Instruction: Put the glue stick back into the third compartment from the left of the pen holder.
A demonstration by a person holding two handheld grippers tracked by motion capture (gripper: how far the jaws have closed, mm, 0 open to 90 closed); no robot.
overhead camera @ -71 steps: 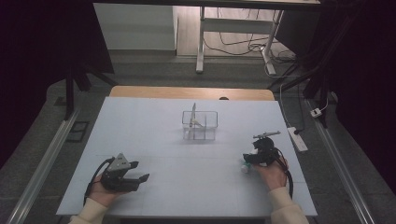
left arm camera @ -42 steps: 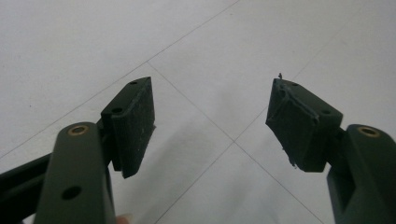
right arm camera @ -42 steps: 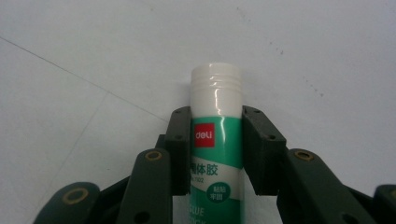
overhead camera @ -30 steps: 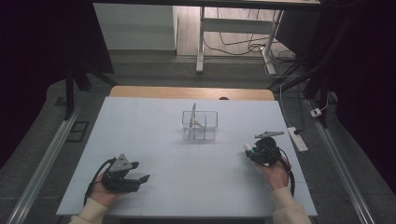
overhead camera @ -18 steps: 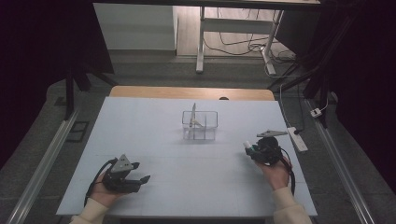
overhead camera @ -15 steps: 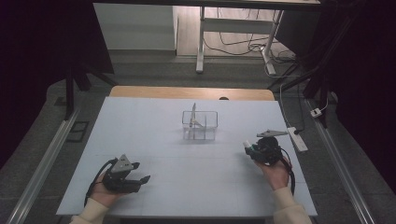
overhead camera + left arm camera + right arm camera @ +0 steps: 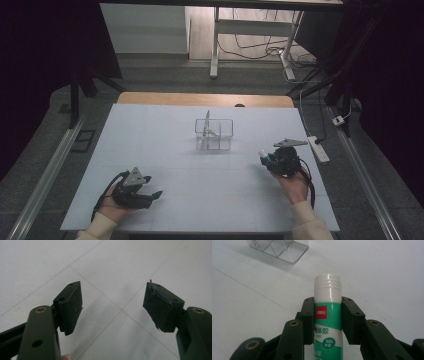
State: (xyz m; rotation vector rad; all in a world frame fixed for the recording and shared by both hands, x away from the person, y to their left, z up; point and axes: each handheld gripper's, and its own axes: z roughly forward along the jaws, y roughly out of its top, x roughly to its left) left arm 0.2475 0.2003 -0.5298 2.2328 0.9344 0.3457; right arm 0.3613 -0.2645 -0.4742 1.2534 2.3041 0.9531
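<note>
Gripping glue stick (image 7: 327, 315) in right claw (image 7: 328, 320), left claw (image 7: 115, 307) wide, empty

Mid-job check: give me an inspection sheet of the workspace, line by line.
Surface: white table, faint seam lines, bare around the things.
Job's things: glue stick, white cap forward; clear organizer mid-table, divided, a thin item leaning inside.
Clutter: nothing seen on the table.
Grippers: right gripper shut on the glue stick; left gripper open, nothing between the jaws.
Cables: one trails from each gripper; more on the floor beyond.
Surroundings: power strip at the right, desk legs beyond, dark sides.
</note>
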